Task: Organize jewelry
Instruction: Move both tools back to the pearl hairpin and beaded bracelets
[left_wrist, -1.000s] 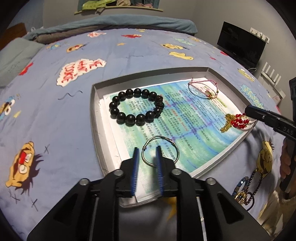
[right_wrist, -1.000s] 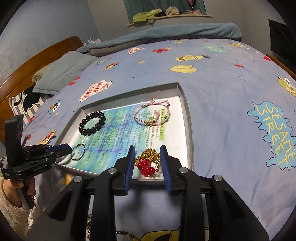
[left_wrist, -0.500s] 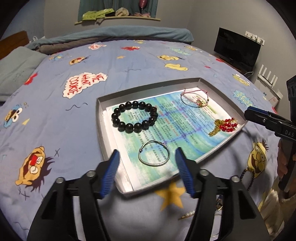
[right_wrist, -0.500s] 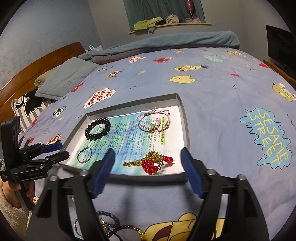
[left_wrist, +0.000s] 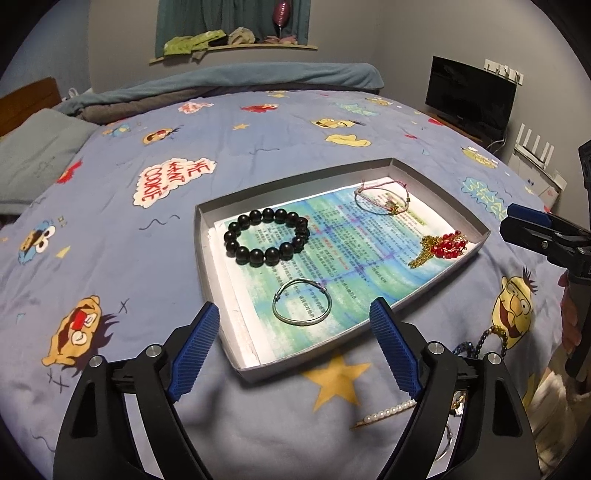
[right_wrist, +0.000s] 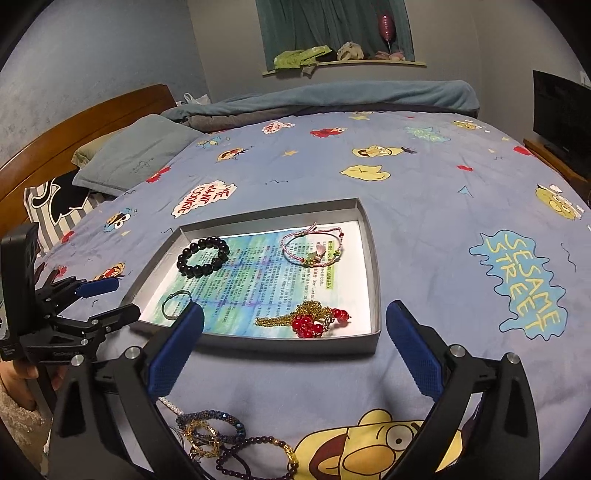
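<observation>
A shallow grey tray lined with printed paper lies on the bed. In it lie a black bead bracelet, a silver bangle, a pink cord bracelet and a gold chain with red beads. My left gripper is open and empty, just short of the tray's near edge. My right gripper is open and empty before the tray's near wall.
Loose jewelry lies on the quilt near me: dark bead bracelets and gold chains, a pearl strand. The other gripper shows at each view's edge. Pillows sit far left, a TV far right.
Both grippers opened, releasing the silver bangle and the red-bead chain into the tray, and pulled back and up from it.
</observation>
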